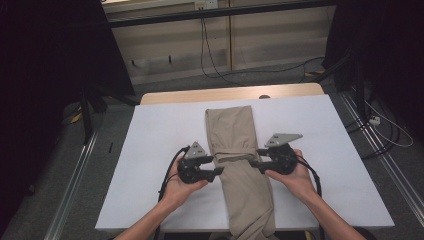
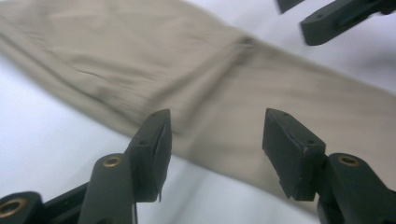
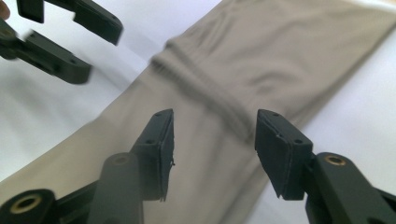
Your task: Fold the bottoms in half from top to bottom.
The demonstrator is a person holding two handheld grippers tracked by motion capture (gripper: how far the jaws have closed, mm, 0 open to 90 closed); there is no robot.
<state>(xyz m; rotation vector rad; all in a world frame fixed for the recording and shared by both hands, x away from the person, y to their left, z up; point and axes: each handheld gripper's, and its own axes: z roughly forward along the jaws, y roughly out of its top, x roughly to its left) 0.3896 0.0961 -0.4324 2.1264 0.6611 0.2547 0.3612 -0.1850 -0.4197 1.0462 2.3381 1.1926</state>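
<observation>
Khaki trousers (image 1: pixel 239 160) lie lengthwise on white counter (image 1: pixel 150 150); left gripper (image 1: pixel 218 171) and right gripper (image 1: pixel 253 162) flank the fold, fingers apart, ready to pinch both edges.

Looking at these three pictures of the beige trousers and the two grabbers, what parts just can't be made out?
- Near end of the trousers: cut off by the bottom edge in the high view, so how far they hang past the table stays unknown.
- Fabric detail: blurred in the left gripper view, so seams are unreadable.
- Whether the left gripper or right gripper touches the cloth: too small in the high view.
</observation>
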